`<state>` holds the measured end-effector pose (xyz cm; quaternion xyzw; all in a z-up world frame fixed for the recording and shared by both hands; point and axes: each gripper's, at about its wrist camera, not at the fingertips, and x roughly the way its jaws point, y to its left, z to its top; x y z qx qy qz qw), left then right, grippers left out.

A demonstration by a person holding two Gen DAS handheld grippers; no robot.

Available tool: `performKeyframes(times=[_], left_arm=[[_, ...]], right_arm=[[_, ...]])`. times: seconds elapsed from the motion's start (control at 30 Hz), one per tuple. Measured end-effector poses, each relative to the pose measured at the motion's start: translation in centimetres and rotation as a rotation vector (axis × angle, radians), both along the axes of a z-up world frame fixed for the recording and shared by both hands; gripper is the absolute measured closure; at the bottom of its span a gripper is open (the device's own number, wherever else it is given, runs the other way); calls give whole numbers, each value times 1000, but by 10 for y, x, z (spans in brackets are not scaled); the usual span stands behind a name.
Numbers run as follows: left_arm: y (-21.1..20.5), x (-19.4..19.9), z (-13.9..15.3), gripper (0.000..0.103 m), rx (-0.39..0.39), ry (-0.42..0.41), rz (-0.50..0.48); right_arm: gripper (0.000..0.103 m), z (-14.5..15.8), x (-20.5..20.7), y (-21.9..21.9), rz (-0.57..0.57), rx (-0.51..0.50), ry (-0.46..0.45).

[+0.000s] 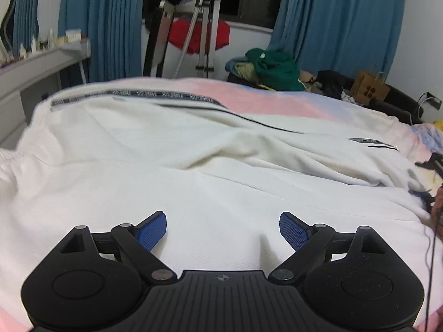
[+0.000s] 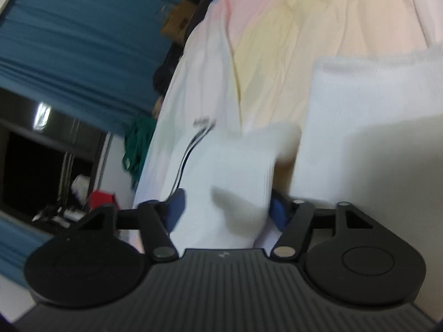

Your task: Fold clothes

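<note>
White jacket lies spread flat across the bed, front side showing: a dark lettered band runs along its far edge, a thin black line of trim crosses diagonally, and a small dark pocket tab sits toward the right. Fabric is creased in a soft ridge through the middle. Bedsheet, pastel pink and pale blue, shows beyond the jacket's far edge. Left gripper hovers low over the near part of the jacket, jaws spread wide, blue pads clear of the cloth, nothing between them. Right gripper, view tilted and blurred: a fold of the white jacket sits between the jaws, which stand roughly half open; blue pads lie against the fabric on both sides, but blur keeps me from telling whether they press on it. A ribbed white cuff or hem is to the right of that fold, on the pink and yellow sheet. Surroundings, left view: blue curtains on either side of a dark window, a metal stand with a red item behind it, a heap of clothes with a green garment beyond the bed, a brown paper bag to the right, a shelf with small items at the left wall.
</note>
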<state>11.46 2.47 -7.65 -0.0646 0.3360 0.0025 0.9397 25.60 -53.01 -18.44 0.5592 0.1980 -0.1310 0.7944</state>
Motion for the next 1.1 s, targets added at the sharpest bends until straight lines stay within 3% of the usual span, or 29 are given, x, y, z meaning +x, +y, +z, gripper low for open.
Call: performKeyframes(times=[0.1, 0.13, 0.4, 0.57, 0.67, 0.9, 1.1], left_arm=[[-3, 3, -5, 13, 0, -7, -17], [-4, 5, -7, 13, 0, -6, -20], [-5, 10, -5, 13, -22, -17, -32], [-11, 11, -1, 13, 6, -29, -48], [-12, 16, -5, 13, -7, -8, -50], [-8, 13, 2, 13, 4, -25, -38], [-8, -1, 15, 13, 16, -72, -51]], right_arm=[[92, 1, 16, 2, -9, -56, 33], [95, 5, 18, 4, -16, -84, 27], [97, 63, 36, -22, -116, -306, -109], [97, 21, 42, -41, -141, -359, 84], [97, 2, 43, -40, -106, -385, 132], [93, 38, 25, -12, -57, -536, 148], [92, 99, -22, 47, 62, -666, 98]])
